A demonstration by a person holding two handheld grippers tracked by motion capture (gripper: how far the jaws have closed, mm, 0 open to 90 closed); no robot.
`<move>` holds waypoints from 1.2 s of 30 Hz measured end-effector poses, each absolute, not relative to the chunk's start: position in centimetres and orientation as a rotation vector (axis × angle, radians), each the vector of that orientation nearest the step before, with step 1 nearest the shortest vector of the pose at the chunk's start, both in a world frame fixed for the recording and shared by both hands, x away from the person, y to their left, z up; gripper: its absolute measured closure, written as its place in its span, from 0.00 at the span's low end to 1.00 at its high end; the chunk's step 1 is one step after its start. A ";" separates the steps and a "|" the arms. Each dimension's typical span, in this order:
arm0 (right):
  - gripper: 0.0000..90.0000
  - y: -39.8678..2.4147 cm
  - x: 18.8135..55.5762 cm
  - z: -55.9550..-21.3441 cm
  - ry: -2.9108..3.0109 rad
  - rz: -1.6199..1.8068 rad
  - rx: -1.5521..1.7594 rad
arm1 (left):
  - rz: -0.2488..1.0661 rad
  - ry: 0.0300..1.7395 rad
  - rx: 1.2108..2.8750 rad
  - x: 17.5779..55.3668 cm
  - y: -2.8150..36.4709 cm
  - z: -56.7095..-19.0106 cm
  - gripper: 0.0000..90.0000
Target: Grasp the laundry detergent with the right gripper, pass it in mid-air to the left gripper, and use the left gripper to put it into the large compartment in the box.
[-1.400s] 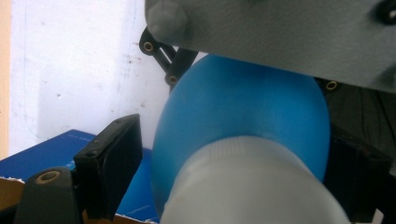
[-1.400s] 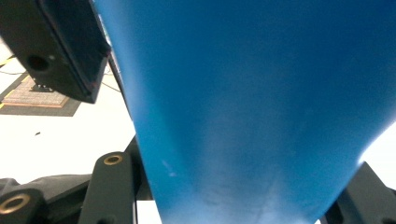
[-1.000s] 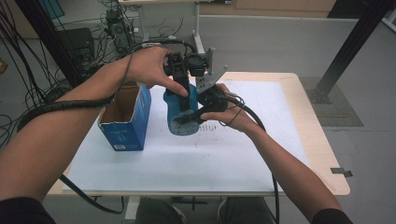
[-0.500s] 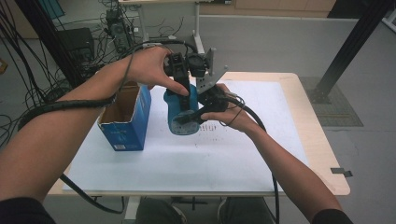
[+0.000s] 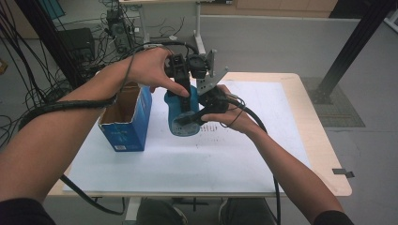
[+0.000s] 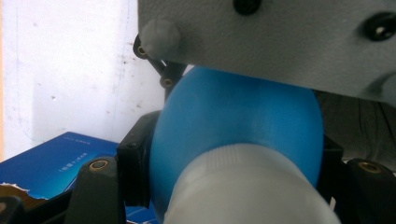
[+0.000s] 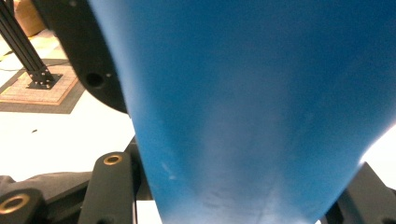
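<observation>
Blue plastic bottle with a pale cap [image 5: 180, 115] sits held above the white sheet on the light wooden table [image 5: 324, 154], just right of the open blue cardboard box [image 5: 126, 122], near the table's far middle. Bottle is tilted, cap end up toward the left hand, wide bottom end facing down toward the camera in the high view.

Left gripper [image 5: 187, 93] comes down from above, gripped by the person's left hand [image 5: 150, 70]. Its black jaws are clamped on the bottle's upper part near the cap; in the left gripper view the blue shoulder [image 6: 238, 135] and the ribbed whitish cap [image 6: 252, 186] sit wedged between the two jaws, pads pressing on both sides. These jaws have just been closing, with the bottle between them.

Right gripper [image 5: 195, 117] reaches in from the right, held by the right hand [image 5: 234, 115]; jaws clenched on the bottle's lower body. In the right gripper view the blue wall [image 7: 261, 116] runs between both jaws, touching them.

Grey three-cornered plate [image 5: 209, 70] stands above the right gripper, close to the left gripper. Black cables trail along both forearms. Box stands upright on the sheet, flaps open, brown inside visible, apart from the bottle. Inside contents too dark to tell.
</observation>
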State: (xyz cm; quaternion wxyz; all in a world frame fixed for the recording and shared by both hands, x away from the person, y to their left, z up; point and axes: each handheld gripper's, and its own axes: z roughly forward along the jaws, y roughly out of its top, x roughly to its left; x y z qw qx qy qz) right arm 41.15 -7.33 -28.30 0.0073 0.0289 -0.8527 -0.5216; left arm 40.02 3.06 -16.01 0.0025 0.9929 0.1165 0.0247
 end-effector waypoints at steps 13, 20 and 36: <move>0.48 -7.4 41.3 -28.4 -2.668 -1.638 0.101 | 0.073 0.356 3.115 40.1 2.9 -16.1 0.40; 0.47 -7.3 41.3 -28.5 -2.661 -1.636 0.100 | 0.068 0.362 3.110 40.0 3.0 -16.1 0.41; 0.47 -7.3 41.2 -28.5 -2.655 -1.612 0.072 | 0.069 0.359 3.110 40.1 3.1 -16.1 0.41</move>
